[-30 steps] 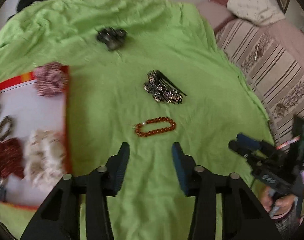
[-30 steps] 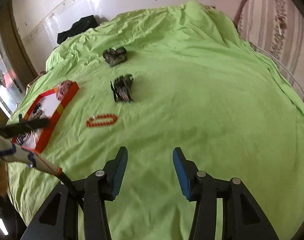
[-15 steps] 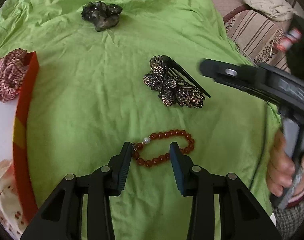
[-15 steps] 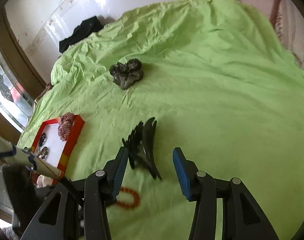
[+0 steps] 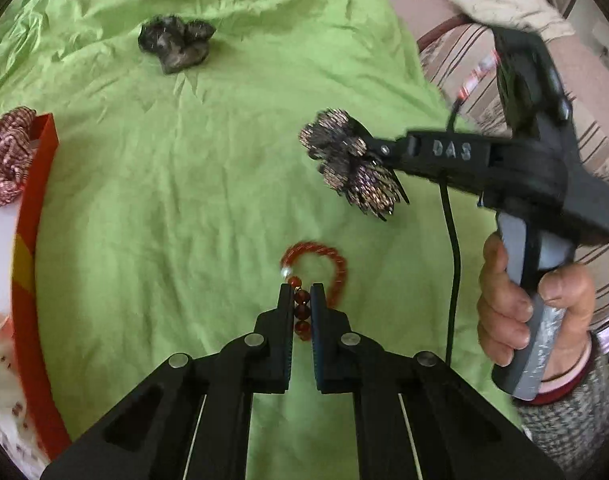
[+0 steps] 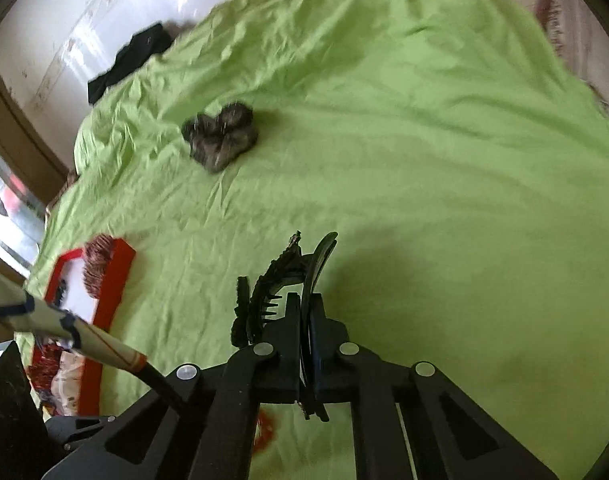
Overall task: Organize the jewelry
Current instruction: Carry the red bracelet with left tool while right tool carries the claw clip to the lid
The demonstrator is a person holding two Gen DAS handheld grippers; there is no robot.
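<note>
Left gripper (image 5: 301, 300): jaws have just been closing and now stand narrow, pinched on the near side of the red bead bracelet (image 5: 320, 264). Several beads sit between the pads; the rest of the loop, with one pale bead, lies blurred on the green sheet (image 5: 184, 184) just beyond the fingertips.

Right gripper (image 6: 304, 308): jaws have likewise just been closing and are drawn tight on the black plate of the rhinestone flower hair clip (image 5: 350, 164). From the left wrist view the clip hangs off the tip of this gripper, clear of the sheet, above and right of the bracelet. A hand (image 5: 532, 312) grips the grey handle; a knitted sleeve cuff shows at the wrist.

Count, left to right:
- red-rimmed white tray (image 5: 28, 240): one, at the left edge of the sheet.
- red-and-white scrunchie (image 5: 6, 164): one, draped over the tray's far corner. Other pale and dark items lie in the tray; too cropped to count.
- dark crumpled hair accessory (image 5: 176, 46): one, far side of the sheet, well apart from both grippers.
- bracelet: one. Flower clip: one.

Surface: wrinkled bright green sheet. Room: striped sofa cushion (image 5: 600, 148) at right, pale cloth (image 5: 500, 0) on top of it; white wall and a black garment (image 6: 132, 60) beyond the sheet's far edge.
</note>
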